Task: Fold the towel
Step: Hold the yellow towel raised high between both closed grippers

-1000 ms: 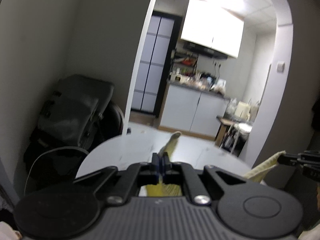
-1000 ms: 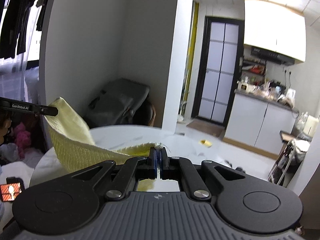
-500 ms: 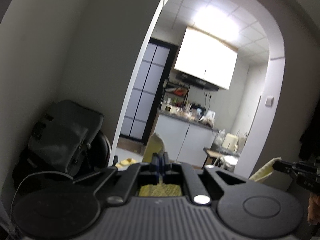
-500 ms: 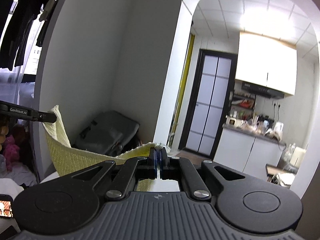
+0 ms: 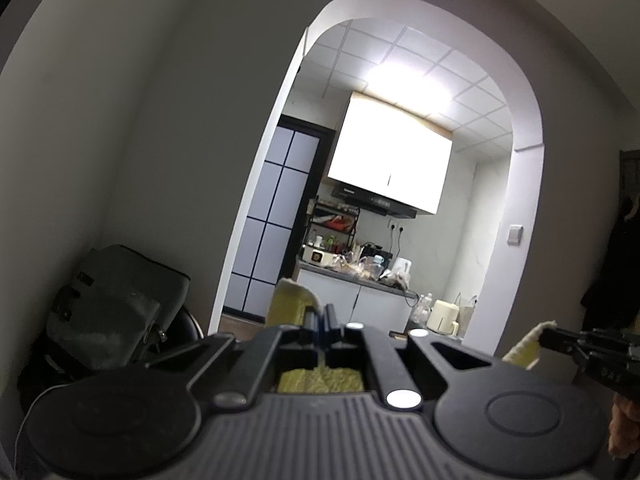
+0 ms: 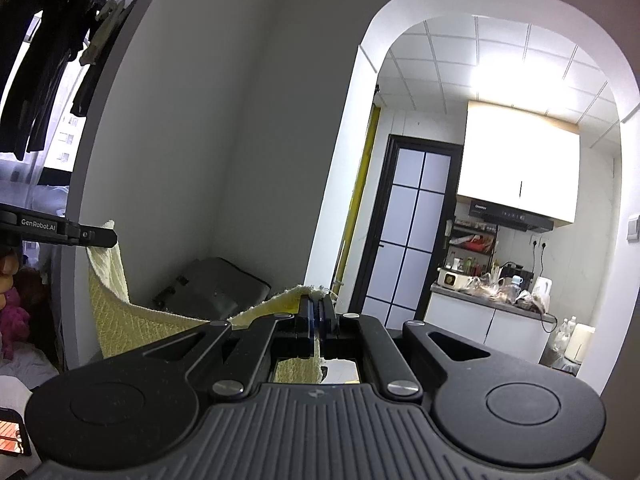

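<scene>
- While both are raised and aimed toward the kitchen archway (image 6: pixel 500 60), the left claw (image 5: pixel 320 316) and right claw (image 6: pixel 317 308) each pinch a corner of the yellow towel (image 6: pixel 116 320).
- Towel hangs slack between them.

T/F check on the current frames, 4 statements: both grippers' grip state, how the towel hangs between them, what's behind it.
1. Both grippers are shut on the towel. True: the left gripper and the right gripper each pinch a corner of the yellow towel.
2. The towel lies flat on a table. False: it hangs in the air, sagging between the two grippers.
3. The right wrist view shows the left gripper at its left edge, holding a towel corner. True.
4. The arched doorway leads to a bathroom. False: a kitchen with white cabinets and a cluttered counter shows behind it.
</scene>
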### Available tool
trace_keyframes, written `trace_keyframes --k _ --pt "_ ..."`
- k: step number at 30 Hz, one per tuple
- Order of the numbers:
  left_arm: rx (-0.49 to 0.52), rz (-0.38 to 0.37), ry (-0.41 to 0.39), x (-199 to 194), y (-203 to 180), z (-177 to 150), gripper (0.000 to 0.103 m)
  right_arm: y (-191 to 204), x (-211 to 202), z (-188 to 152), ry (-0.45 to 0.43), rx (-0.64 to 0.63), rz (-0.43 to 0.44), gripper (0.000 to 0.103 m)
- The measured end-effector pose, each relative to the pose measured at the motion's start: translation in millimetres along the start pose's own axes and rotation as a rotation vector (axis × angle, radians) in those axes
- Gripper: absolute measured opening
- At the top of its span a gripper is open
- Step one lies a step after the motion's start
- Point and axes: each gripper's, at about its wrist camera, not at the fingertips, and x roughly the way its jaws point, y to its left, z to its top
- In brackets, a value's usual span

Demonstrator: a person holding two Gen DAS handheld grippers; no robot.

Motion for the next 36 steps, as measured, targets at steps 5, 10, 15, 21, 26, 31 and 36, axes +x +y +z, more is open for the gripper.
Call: trace_keyframes --k 5,10,15,21,26,31,36 --pt "0.016 -0.013 -0.026 -16.4 -7.4 3.6 0.003 4.0 -19.0 5.7 -0.029 -0.005 -0.006 0.003" --pt "0.040 -0.027 -0.053 -32.2 -16.4 9.5 0.003 8.0 -40.2 9.5 -0.065 -0.001 -0.016 0.003" --pt "0.047 -0.036 -0.075 -43.6 -23.3 11.0 0.003 10.9 -59.8 8.8 -0.088 0.009 -0.024 0.003" --pt "0.039 -0.038 -0.063 -47.5 -27.5 1.4 0.003 14.6 -70.9 -0.6 -0.074 0.016 -0.033 0.003" --pt "0.026 -0.037 -0.033 -38.3 -25.1 -8.3 0.003 11.5 -61.8 -9.4 -0.041 0.027 -0.036 0.003" --pt "0.017 -0.028 -0.001 -20.5 -19.2 -12.0 0.003 3.6 -41.7 -16.6 -0.013 0.049 -0.040 0.003" --pt "0.010 -0.013 0.023 3.2 -10.5 -13.0 0.003 -8.2 -14.7 -20.5 0.016 0.064 -0.035 0.003"
